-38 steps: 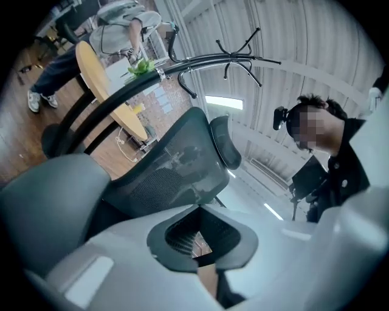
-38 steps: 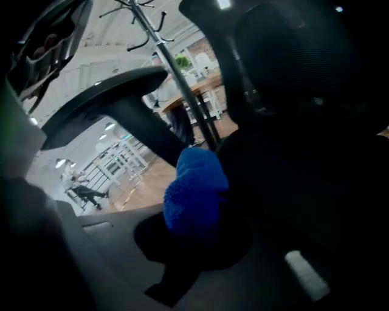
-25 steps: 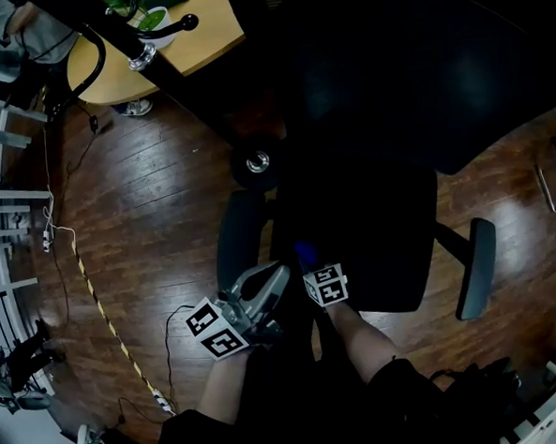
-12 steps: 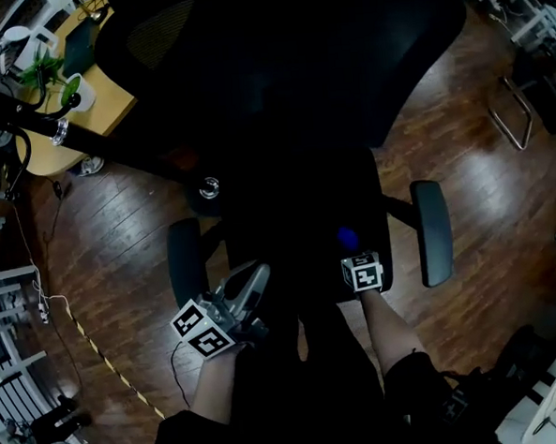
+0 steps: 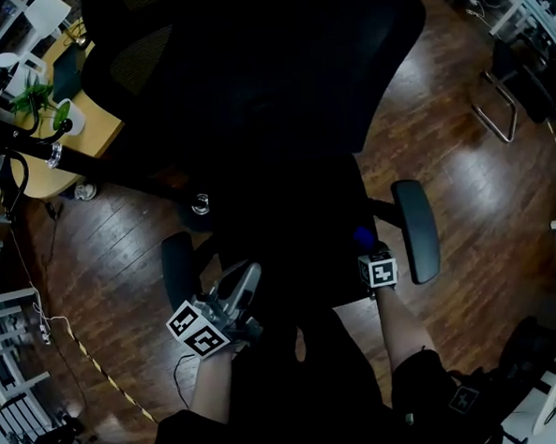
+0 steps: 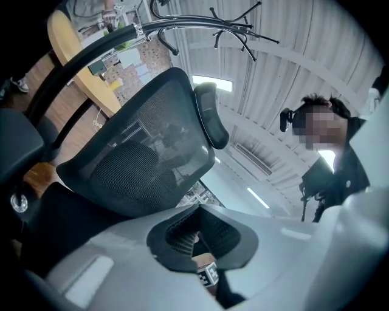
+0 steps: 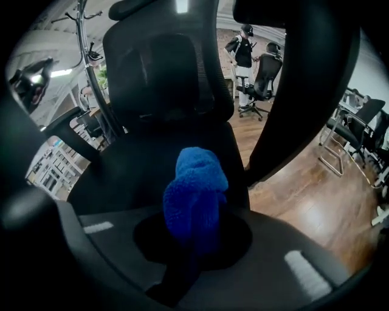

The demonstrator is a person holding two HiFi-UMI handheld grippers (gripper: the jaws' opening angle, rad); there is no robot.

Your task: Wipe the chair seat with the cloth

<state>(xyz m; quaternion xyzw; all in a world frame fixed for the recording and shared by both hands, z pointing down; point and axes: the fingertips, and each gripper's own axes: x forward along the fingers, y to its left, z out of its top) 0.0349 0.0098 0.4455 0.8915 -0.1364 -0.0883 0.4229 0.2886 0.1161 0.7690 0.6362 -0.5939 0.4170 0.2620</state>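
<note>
A black office chair fills the middle of the head view, its dark seat [image 5: 297, 229] below the mesh backrest [image 5: 250, 68]. My right gripper [image 5: 368, 250] is over the seat's right front part, shut on a bunched blue cloth [image 5: 362, 236]. The right gripper view has the cloth [image 7: 194, 188] standing up between the jaws of that gripper [image 7: 194, 228], with the seat [image 7: 140, 173] just beyond. My left gripper [image 5: 238, 286] hovers at the seat's front left corner. In its own view the left gripper [image 6: 196, 234] is tilted up at the backrest [image 6: 140, 152], jaws together and holding nothing.
Armrests flank the seat at right [image 5: 416, 228] and left [image 5: 177, 269]. A wooden table [image 5: 85, 134] with a potted plant [image 5: 60, 106] and a black curved pole [image 5: 29, 138] stand at upper left. A person [image 7: 245, 48] stands far back beside another chair. More chairs [image 7: 358, 127] stand at right.
My right gripper has carried the blue cloth rightward across the seat's front toward the right armrest. The left gripper has stayed near the front left corner. The head view has shifted.
</note>
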